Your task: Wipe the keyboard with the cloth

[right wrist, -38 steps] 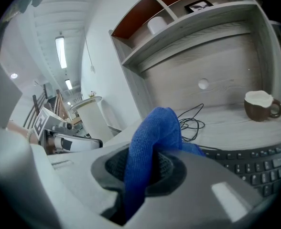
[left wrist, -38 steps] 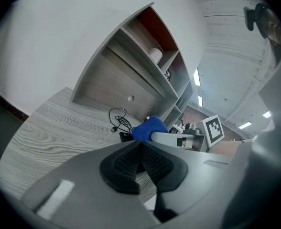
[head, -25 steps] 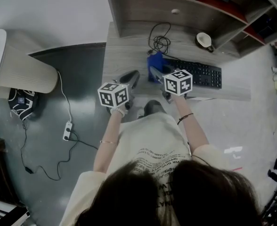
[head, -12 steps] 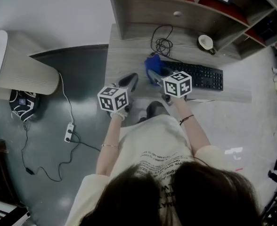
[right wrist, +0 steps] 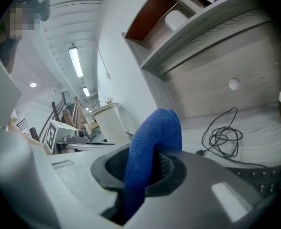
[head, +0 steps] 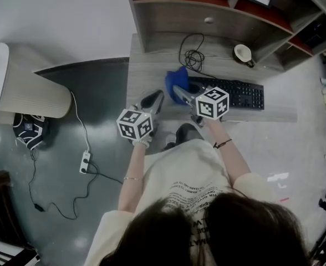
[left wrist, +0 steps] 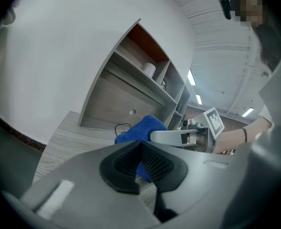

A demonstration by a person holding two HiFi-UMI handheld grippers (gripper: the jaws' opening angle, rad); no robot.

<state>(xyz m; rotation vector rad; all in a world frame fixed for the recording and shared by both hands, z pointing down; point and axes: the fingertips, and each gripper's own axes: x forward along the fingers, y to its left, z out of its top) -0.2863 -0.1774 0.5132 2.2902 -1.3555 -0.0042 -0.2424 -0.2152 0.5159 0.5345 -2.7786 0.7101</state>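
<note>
The black keyboard (head: 229, 93) lies on the grey desk (head: 152, 65), under the shelf unit. In the head view my right gripper (head: 181, 93) holds the blue cloth (head: 177, 81) just off the keyboard's left end. The right gripper view shows the cloth (right wrist: 152, 137) pinched between the jaws of the right gripper (right wrist: 147, 168), standing up out of them, with keyboard keys (right wrist: 267, 175) at the lower right. My left gripper (head: 152, 100) hovers at the desk's front edge, left of the cloth. In its own view the left gripper (left wrist: 141, 152) is shut on nothing, with the cloth (left wrist: 143, 127) beyond.
A coiled black cable (head: 192, 51) lies behind the cloth, and a cup (head: 243, 52) stands behind the keyboard. Shelves (head: 207, 4) rise over the desk's back. A round pale stand (head: 19, 87) and a power strip (head: 85, 160) are on the floor to the left.
The right gripper with the cloth has drifted slightly left, away from the keyboard's left end. The left gripper has stayed about where it was.
</note>
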